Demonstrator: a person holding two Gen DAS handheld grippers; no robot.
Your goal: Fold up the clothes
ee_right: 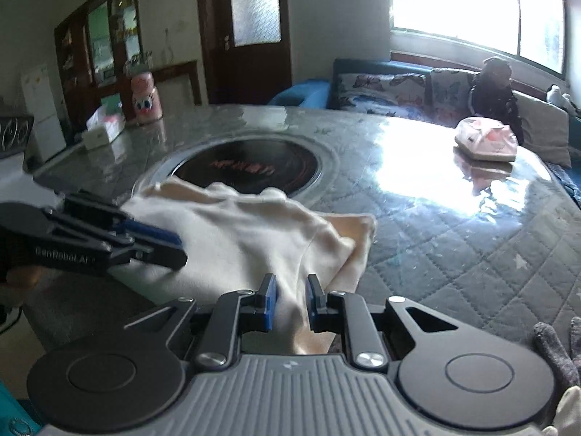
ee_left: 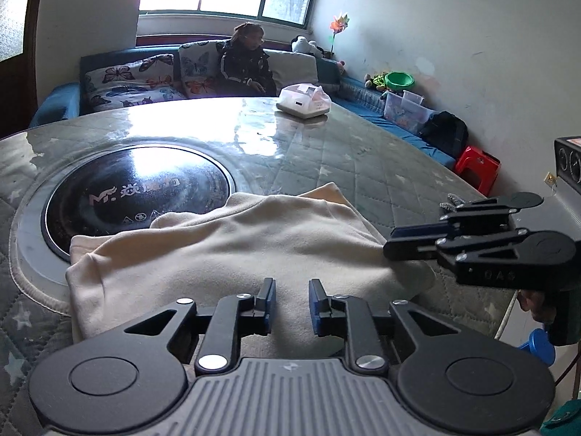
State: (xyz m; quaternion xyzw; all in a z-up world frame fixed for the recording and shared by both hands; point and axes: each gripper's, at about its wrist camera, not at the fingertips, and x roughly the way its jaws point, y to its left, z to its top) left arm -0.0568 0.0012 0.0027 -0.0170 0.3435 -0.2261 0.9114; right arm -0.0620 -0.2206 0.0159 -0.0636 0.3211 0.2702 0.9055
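- Left wrist view: left tool (ee_left: 291,305) low over cream garment (ee_left: 232,250) on desk (ee_left: 363,152), jaws part-open, gripping nothing.
- Right tool (ee_right: 289,301) level, jaws part-open w/ cloth between; grip unclear.

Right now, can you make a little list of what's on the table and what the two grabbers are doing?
garment: cream garment, partly folded, lying on table
table: quilted cover under clear sheet
hob: round black cooktop set in the table, garment's far edge overlaps it
left gripper: open, over near edge of garment
right gripper: open, cloth between its fingers
also there: white and pink bag, far side
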